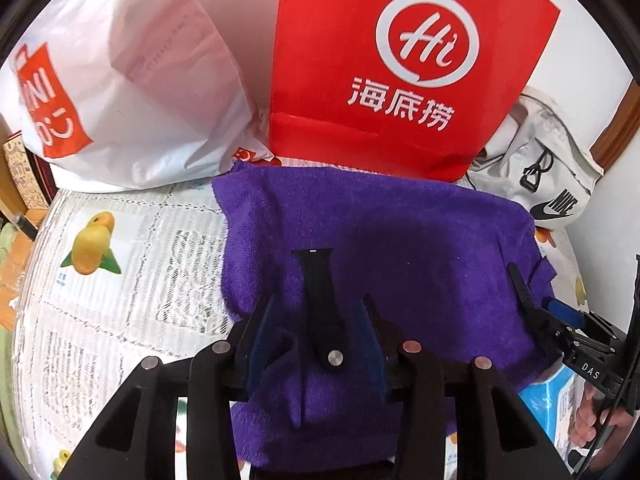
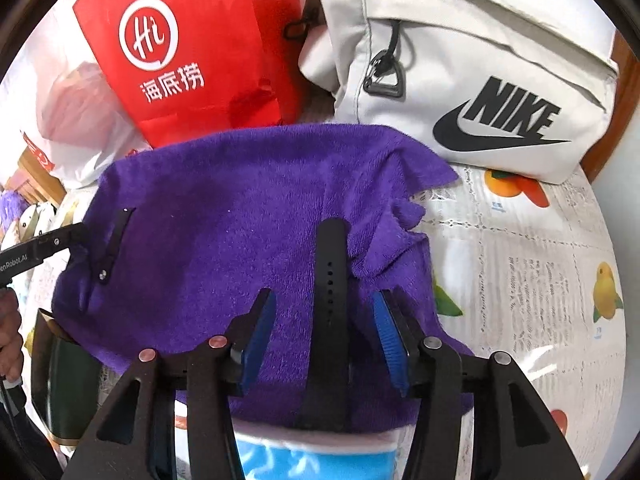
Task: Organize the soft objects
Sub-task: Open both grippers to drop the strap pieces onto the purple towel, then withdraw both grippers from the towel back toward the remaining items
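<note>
A purple towel (image 1: 400, 240) (image 2: 224, 200) lies spread over a box on the table. Two black watch-strap halves rest on it. The half with a metal stud (image 1: 320, 292) (image 2: 114, 244) lies between the fingers of my left gripper (image 1: 320, 304), whose blue pads stand clear of it on both sides. The half with holes (image 2: 330, 272) (image 1: 520, 284) lies between the fingers of my right gripper (image 2: 324, 294), also with a gap on each side. Both grippers point down at the towel and are open.
Behind the towel stand a red paper bag (image 1: 400, 60), a white plastic bag (image 1: 120, 80) and a pale Nike bag (image 2: 460, 80). A blue-and-white box (image 2: 300, 456) sits under the towel's near edge, a dark green object (image 2: 68, 380) to its left. A fruit-print tablecloth (image 1: 120, 260) covers the table.
</note>
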The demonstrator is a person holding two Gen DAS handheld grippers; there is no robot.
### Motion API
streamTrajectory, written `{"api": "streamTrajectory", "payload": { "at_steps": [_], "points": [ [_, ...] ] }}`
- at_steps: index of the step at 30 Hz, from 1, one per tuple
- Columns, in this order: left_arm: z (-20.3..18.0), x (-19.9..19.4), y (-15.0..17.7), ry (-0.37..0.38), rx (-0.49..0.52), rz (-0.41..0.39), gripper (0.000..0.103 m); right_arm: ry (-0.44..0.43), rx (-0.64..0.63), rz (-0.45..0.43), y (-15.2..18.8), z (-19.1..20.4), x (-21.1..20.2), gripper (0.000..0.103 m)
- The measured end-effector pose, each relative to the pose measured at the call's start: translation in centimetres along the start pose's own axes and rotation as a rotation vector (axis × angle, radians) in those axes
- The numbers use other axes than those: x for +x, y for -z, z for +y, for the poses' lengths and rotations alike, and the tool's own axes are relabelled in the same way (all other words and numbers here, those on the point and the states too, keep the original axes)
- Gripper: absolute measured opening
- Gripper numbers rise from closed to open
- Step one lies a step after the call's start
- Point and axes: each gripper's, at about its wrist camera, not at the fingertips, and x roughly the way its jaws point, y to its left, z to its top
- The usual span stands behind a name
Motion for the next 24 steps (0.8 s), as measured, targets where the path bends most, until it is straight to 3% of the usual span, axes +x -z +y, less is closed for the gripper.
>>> {"api": "streamTrajectory", "payload": {
  "at_steps": [12,24],
  "points": [
    [-0.5,-7.1,3.4,0.018,-0.007,-0.070,0.040,0.027,0.002,-0.097,3.2,1.0,-7.6,0.051],
    [-1.2,-13.5,10.6,0.024,0.014,-0.112,0.040,0.005,0.031,-0.151,10.5,3.1,-14.8,0.051]
  ]
}}
